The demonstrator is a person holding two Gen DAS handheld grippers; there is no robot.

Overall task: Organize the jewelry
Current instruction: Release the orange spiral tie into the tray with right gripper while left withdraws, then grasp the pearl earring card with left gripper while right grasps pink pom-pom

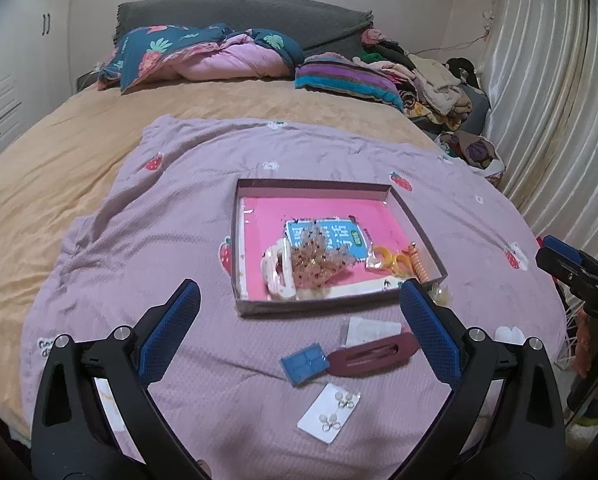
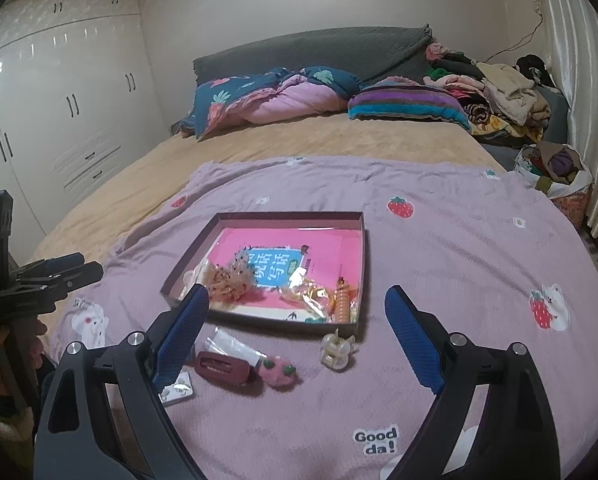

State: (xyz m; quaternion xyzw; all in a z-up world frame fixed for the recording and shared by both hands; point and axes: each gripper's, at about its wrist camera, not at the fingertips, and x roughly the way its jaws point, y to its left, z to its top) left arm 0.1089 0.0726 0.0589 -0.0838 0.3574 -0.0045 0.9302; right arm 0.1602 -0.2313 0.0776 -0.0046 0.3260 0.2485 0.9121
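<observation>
Jewelry: perhaps five loose pieces (image 2: pixel 223 366)

We see a bed (image 2: pixel 299 140) under a tan sheet (image 1: pixel 79 152), with a lilac blanket (image 2: pixel 459 248) spread on it. Beyond the fingertips rests a shallow box (image 2: pixel 365 248); between the fingers lie a maroon hair clip (image 1: pixel 373 356), blue square (image 1: pixel 305 362) and earring card (image 1: pixel 331 414).

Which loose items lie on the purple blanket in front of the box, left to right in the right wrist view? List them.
Earring card → maroon hair clip → pink strawberry clip → clear claw clip.
</observation>
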